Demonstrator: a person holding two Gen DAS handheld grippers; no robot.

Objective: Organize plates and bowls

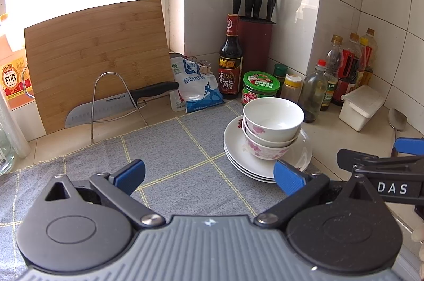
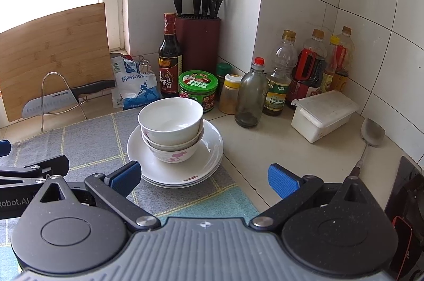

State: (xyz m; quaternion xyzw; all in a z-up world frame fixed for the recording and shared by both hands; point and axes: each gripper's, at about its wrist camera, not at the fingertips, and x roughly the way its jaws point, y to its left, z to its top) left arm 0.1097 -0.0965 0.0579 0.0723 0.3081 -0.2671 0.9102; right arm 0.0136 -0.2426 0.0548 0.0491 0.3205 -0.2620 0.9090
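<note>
Two nested white bowls with pink flowers (image 1: 273, 130) (image 2: 171, 130) stand on a stack of three white plates (image 1: 238, 151) (image 2: 212, 148), at the right edge of a grey checked cloth (image 1: 172, 156) (image 2: 87, 140). My left gripper (image 1: 209, 176) hovers open over the cloth, just short of the stack, its right finger beside the plates' near rim. My right gripper (image 2: 204, 177) is open too, its left finger close to the plates' front rim. Neither holds anything. In the left wrist view the right gripper's side (image 1: 384, 169) shows at the right edge.
A bamboo cutting board (image 1: 98, 55) leans at the back left, with a knife (image 1: 116, 103) in a wire rack. A salt bag (image 1: 196, 84), vinegar bottle (image 1: 230, 58), knife block (image 1: 255, 42), green jar (image 1: 261, 87), several oil bottles (image 2: 304, 74), a white box (image 2: 323, 114) and a metal spoon (image 2: 371, 137) line the counter.
</note>
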